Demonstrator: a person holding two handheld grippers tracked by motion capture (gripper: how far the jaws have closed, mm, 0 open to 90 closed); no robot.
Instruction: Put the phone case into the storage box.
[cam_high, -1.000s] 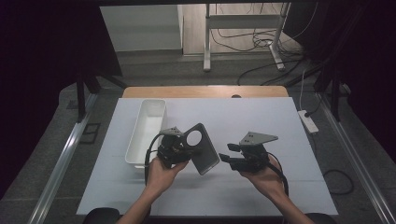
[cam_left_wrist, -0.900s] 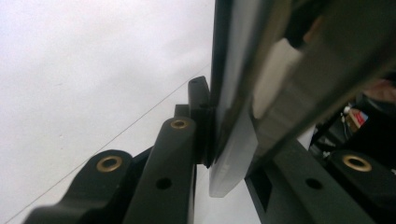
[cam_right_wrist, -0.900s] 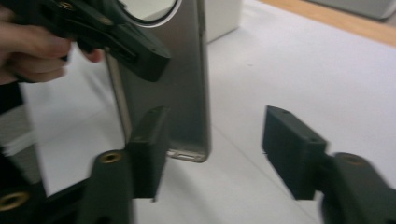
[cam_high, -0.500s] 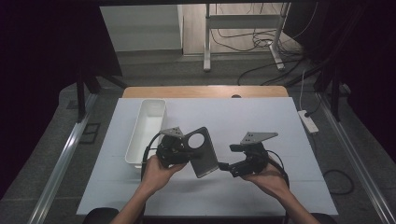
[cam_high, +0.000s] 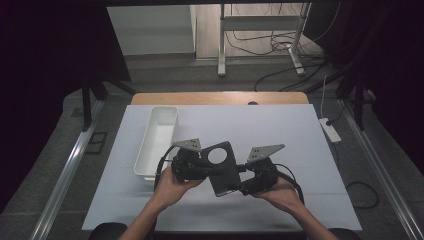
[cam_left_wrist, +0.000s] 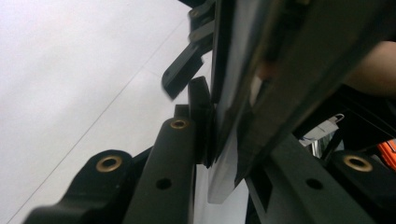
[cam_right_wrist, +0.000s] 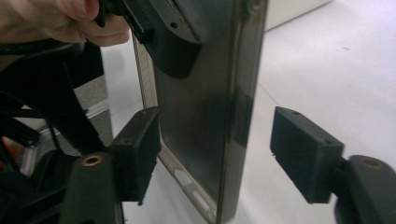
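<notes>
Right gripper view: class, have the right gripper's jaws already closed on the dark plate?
No: the right gripper has its jaws open, with a clear gap between one pad and the dark plate.

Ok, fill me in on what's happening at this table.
A person works two hand-held grippers over a white table. The left gripper is shut on a flat dark plate with a round hole, holding it tilted above the surface. The right gripper has its jaws open on either side of the plate's lower edge, not yet closed, as if to take it over. A white bin sits at the left.
</notes>
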